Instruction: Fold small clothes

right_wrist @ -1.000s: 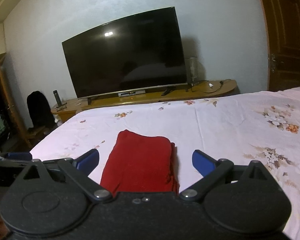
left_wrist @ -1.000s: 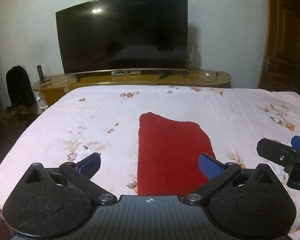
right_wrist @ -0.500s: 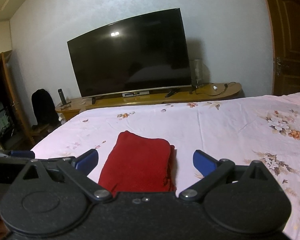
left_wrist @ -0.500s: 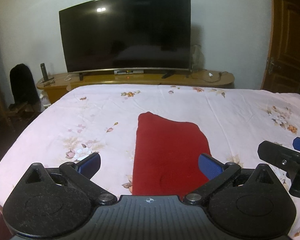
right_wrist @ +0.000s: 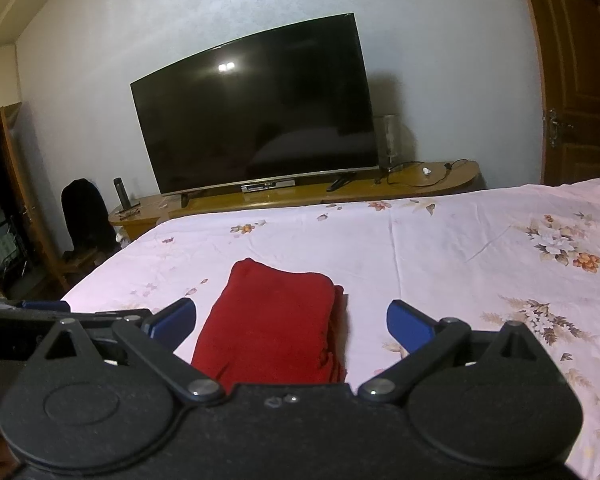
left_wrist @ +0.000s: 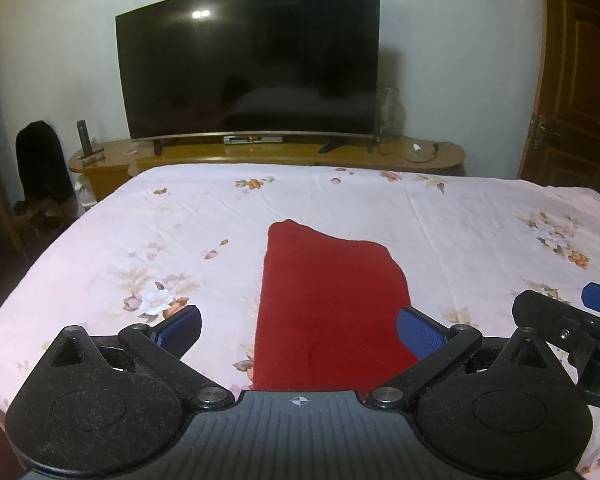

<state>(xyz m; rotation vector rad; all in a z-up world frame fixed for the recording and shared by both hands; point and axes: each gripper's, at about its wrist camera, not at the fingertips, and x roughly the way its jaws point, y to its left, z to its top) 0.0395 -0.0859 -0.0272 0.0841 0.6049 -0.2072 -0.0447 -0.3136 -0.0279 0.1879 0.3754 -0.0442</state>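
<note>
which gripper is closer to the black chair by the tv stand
Left. The left gripper is on the black chair side of the red cloth; the right gripper is beyond it.

A pale, faintly patterned wall is seen behind a large dark curved television, in which a ceiling light is reflected. The television is carried by a long low wooden stand. A brown panelled door is set at the right. The foreground is filled by a bed with a pink floral sheet.

text: none legible | labels: none | brands: none | numbers: none
</note>
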